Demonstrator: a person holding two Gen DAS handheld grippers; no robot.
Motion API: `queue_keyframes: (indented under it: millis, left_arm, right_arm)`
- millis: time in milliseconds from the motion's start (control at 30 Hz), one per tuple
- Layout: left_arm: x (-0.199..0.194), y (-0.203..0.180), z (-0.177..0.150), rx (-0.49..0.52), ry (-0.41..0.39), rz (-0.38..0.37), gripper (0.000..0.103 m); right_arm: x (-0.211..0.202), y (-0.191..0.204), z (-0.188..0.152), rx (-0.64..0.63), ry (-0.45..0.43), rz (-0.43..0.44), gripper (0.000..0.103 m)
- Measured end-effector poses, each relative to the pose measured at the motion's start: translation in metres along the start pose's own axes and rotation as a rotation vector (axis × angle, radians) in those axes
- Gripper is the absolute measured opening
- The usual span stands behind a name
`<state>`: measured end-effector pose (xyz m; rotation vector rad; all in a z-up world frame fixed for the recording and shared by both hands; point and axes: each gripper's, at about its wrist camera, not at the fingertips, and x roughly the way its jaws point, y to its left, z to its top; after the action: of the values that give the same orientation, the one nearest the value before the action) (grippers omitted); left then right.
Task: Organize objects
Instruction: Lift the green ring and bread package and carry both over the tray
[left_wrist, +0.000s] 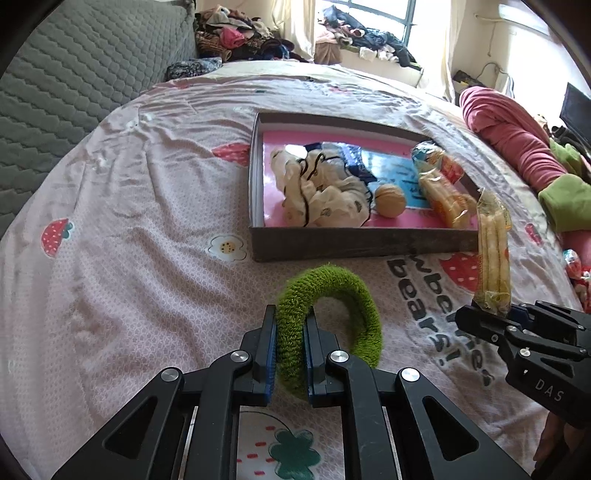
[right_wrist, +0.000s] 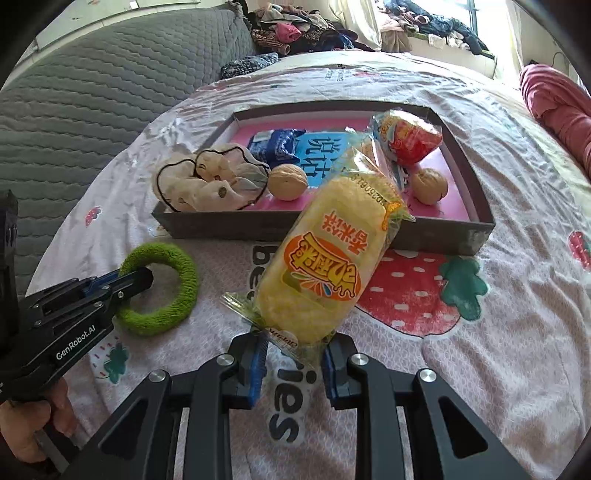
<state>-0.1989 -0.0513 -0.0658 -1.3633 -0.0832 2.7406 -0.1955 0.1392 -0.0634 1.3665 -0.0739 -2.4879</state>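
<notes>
Both grips clamped: left gripper (left_wrist: 290, 354) pinches green ring (left_wrist: 364, 314), right gripper (right_wrist: 295, 356) snack packet (right_wrist: 321, 266), bound, I judge, for box (right_wrist: 332, 230) mid-frame.

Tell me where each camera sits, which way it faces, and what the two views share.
Left wrist: on the left claw, looking down across the bed at the tray; its own fingers grip the green ring, and the right claw shows at right.
Right wrist: on the right claw, facing the same tray; its fingers clamp the yellow snack packet; the left claw and a hand show at left.
Shared: tray, ring, packet, bedsheet.
</notes>
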Motion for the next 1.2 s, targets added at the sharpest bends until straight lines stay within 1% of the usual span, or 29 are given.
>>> queue_keyframes:
  millis: [333,733,1200]
  left_arm:
    - [-0.032,-0.007,0.009,0.008,-0.038,-0.001,0.012]
    - [-0.081,-0.031,0.026,0.044,-0.1,-0.004,0.012]
    - [-0.141,-0.062,0.037,0.081,-0.177,0.003,0.012]
  right_arm:
    - [-0.03,0.005,0.006,-0.025,-0.032,-0.012,0.026]
    - [-0.082,0.011,0.013,-0.068,-0.075,-0.021,0.026]
    - [-0.143,0.015,0.021,-0.101,-0.147,-0.032,0.026]
